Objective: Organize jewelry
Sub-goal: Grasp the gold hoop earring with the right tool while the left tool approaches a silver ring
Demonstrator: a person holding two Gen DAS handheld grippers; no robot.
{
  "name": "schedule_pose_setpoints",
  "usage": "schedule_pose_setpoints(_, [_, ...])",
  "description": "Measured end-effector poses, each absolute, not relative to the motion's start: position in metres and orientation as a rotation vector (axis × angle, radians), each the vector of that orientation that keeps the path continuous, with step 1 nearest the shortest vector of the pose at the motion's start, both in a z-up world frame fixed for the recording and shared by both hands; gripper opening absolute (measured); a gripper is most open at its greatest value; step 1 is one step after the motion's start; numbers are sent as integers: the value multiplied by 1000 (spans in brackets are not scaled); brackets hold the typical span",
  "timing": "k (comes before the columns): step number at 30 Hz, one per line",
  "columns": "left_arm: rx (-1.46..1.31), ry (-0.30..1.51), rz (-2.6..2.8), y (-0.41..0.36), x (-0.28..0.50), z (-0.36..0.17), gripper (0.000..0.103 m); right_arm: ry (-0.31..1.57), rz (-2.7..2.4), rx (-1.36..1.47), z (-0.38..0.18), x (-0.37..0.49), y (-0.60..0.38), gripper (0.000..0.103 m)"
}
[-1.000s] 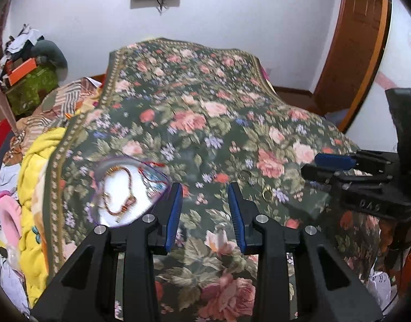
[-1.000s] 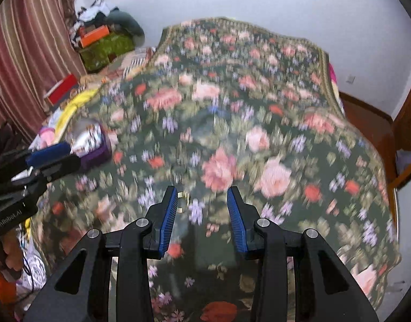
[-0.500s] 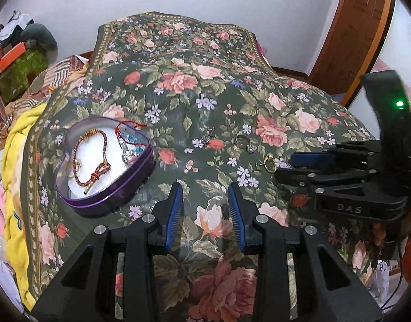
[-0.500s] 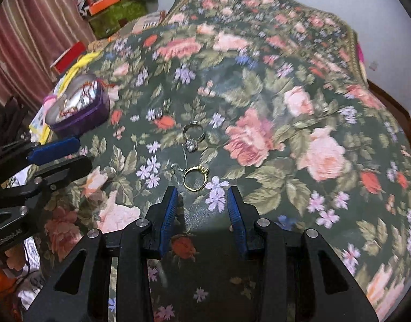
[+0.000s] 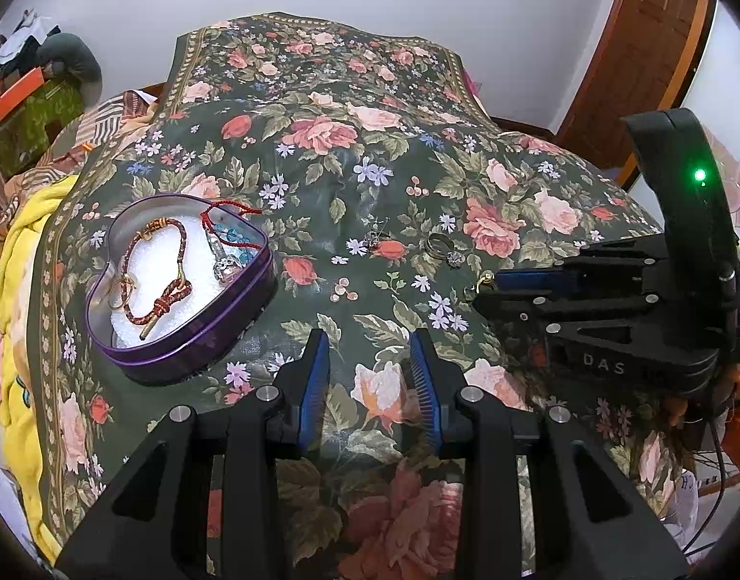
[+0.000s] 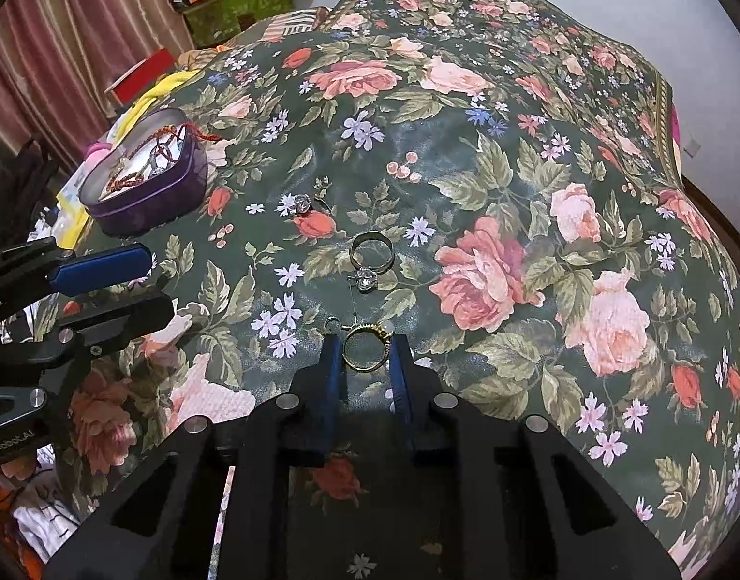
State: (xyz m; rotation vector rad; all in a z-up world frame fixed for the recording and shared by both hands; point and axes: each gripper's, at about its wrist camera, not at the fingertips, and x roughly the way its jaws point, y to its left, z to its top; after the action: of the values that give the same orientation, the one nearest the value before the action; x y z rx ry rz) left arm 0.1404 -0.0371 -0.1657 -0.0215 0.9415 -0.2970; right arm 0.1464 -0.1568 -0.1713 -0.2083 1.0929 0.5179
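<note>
Right tool (image 6: 366, 345) has come down onto the bed (image 6: 515, 154) over the last second. Its blue fingers, which a moment ago stood wide with the gold ring (image 6: 365, 347) lying free ahead of them, are now narrowed and bracket the ring on both sides. Pads look to be touching or just short of the band; ring appears still flat on the bedspread, not lifted. Judged: grasp closing, not yet confirmed.

Left tool (image 5: 370, 372): released, jaws apart, nothing between them, hovering low over the bedspread. No real change apart from a slight shift in view.

Heart-shaped tin (image 5: 176, 290) sits at about 10 o'clock from the left tool, already holding a braided bracelet (image 5: 155, 266) and a red cord piece (image 5: 225, 215).

Still loose on the bed, at 12 o'clock beyond the gold ring: silver ring (image 6: 371, 251) with a clear-stone piece (image 6: 365, 280) just beside it.

Meaning: ring pickup under way; transfer to tin is the likely next step.
</note>
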Motion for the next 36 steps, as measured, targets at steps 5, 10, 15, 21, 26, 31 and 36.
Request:
schedule_pose_setpoints(5, [-22,940,-304,-38,140,-163,34,1067,503,-196,-166,141,-161,18])
schedule_pose_setpoints(10, [-20,942,-324,-46,144,-160,34,1016,483,-159,-152,134,-172,18])
schedule_pose_setpoints(15, [-11,947,-362,-63,156,-160,34,955,444,-109,-139,133,-191,18])
schedule_pose_setpoints(21, [-30,981,-412,-88,179,-169,34,905,399,-57,-128,136,-215,18])
schedule_pose_setpoints(26, [-27,1024,-418,-105,195,-180,34,897,390,-23,-129,137,-228,18])
schedule_pose_setpoints(31, [-10,1048,-405,-115,206,-188,30,898,397,-3,-134,137,-234,18])
schedule_pose_setpoints(36, [0,1065,-419,-121,211,-193,10,895,407,20,-136,138,-237,18])
